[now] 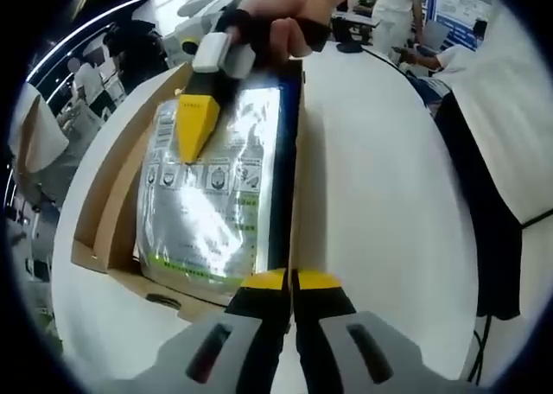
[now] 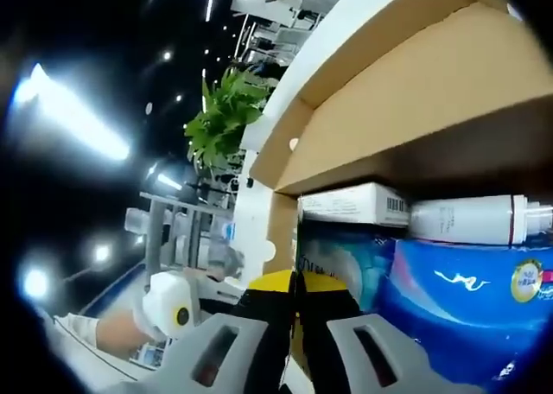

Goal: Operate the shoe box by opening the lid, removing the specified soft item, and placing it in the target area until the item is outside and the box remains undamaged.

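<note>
Pouch point(image 1: 212, 208) time: silvery, soft, lying flat inside the open shoe box point(image 1: 104, 195), middle-left of the left gripper view, on the white table point(image 1: 380, 195). Long axis running from bottom centre of the frame up toward the top, leaning a touch left. Green-striped end nearest the bottom, other end up under the right gripper point(image 1: 197, 130). Can't tell which end is the real top.

Right gripper coming down from the top of the frame, yellow tips pressed together and resting on the pouch's upper part. Doesn't look like anything is pinched yet. Left gripper point(image 1: 291, 282) at bottom centre, tips closed on nothing, just beside the box's near wall.

For the grab, probably best to:
- spread the right jaws first, then pinch a pouch edge rather than the flat middle
- lift slowly along the long axis so the foil doesn't snag the cardboard
- hold the box down with the left gripper, without crushing the wall

Right gripper view: cardboard lid point(image 2: 415, 74) overhead at upper right, with a bottle point(image 2: 467, 219) and a blue pack point(image 2: 449, 290) below it.
</note>
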